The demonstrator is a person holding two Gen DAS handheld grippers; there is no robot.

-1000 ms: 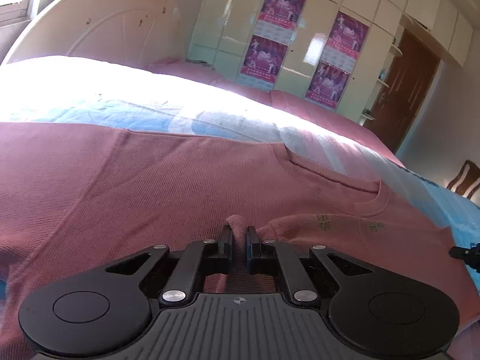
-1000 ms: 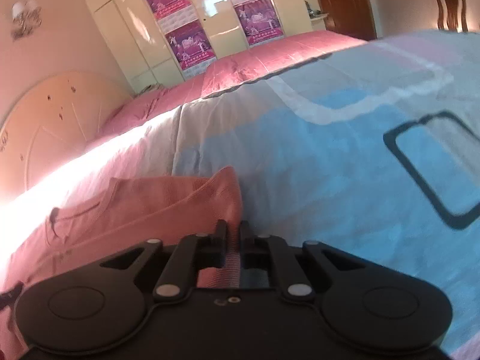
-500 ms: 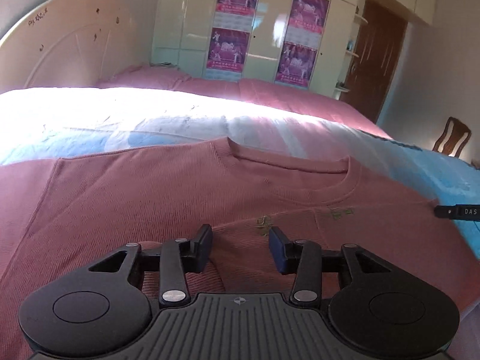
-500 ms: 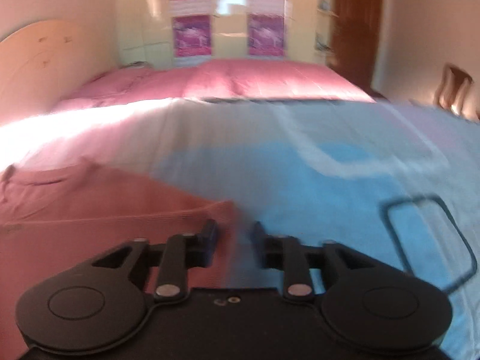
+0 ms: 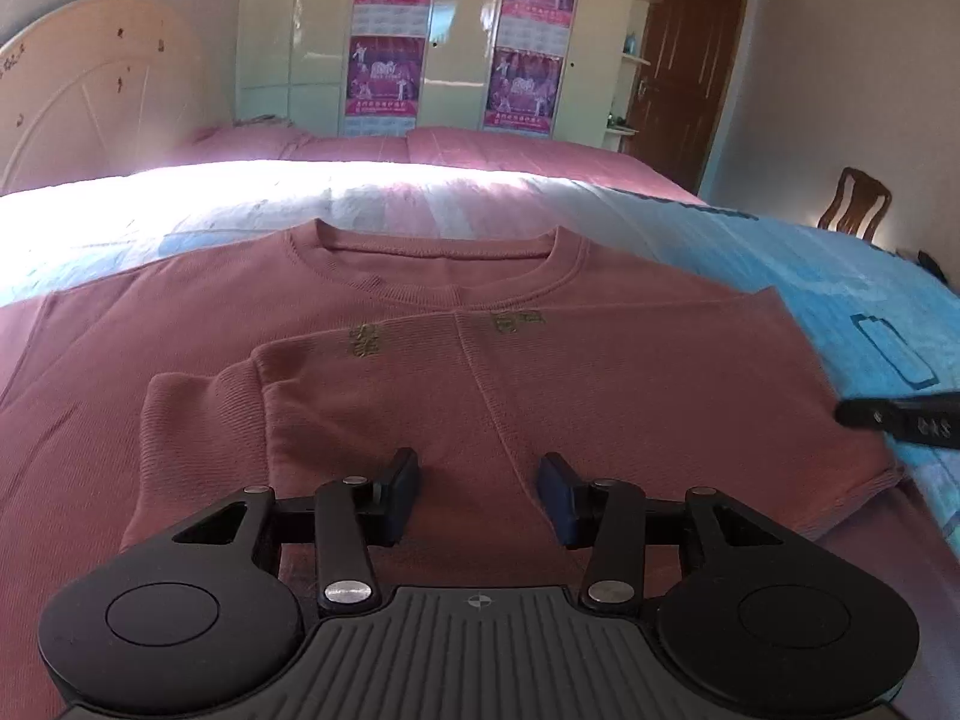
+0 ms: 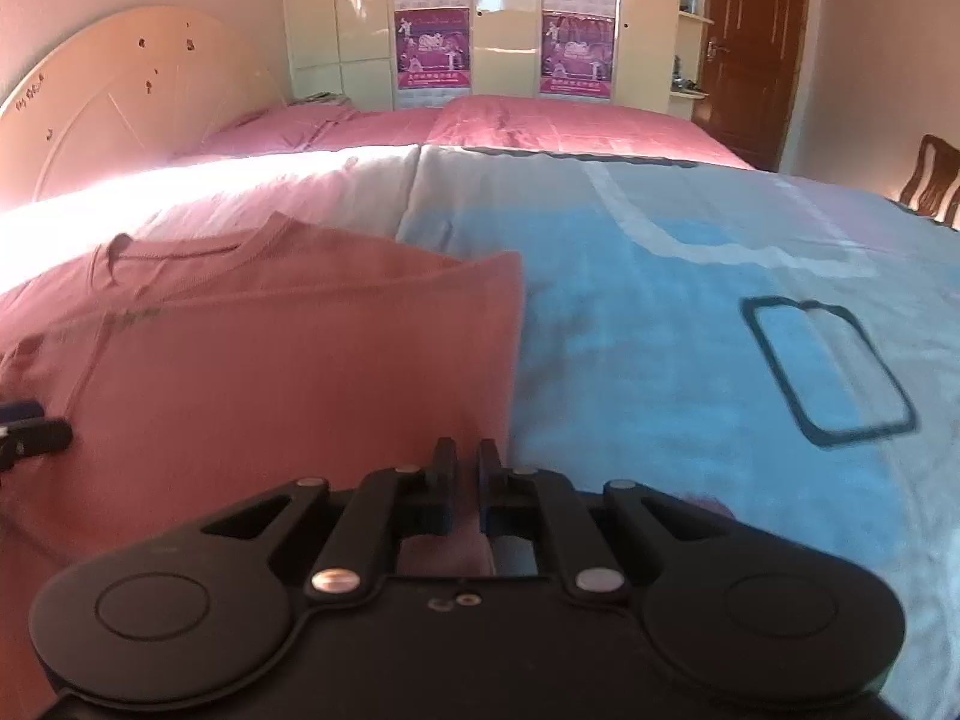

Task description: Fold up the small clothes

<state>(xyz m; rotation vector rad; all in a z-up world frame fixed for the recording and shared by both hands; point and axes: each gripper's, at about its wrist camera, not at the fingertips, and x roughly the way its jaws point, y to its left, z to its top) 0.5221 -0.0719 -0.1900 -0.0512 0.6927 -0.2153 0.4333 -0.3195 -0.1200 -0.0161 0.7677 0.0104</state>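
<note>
A pink sweater [image 5: 600, 384] lies flat on the bed, neck away from me, with one sleeve folded across its chest and the cuff [image 5: 198, 414] at the left. My left gripper [image 5: 480, 495] hovers open over the folded part, with nothing pinched between its pads. In the right wrist view the sweater [image 6: 270, 372] fills the left half. My right gripper [image 6: 468, 480] sits at its right side edge, jaws closing to a narrow gap with pink cloth caught between them. The right gripper's tip [image 5: 900, 417] shows at the right edge of the left view, and the left gripper's fingers [image 6: 30, 438] show at the left edge of the right view.
The bed carries a blue and white patterned sheet [image 6: 690, 360] to the right of the sweater. Pink bedding [image 5: 480, 150] and a cream headboard [image 5: 90, 102] lie beyond. A wardrobe with posters [image 5: 456, 36], a brown door [image 5: 690, 66] and a wooden chair [image 5: 852, 204] stand behind.
My left gripper let go of the sleeve cuff, opened and drew back. My right gripper opened, shifted along the sweater's side edge, then closed on it. Both views rolled level.
</note>
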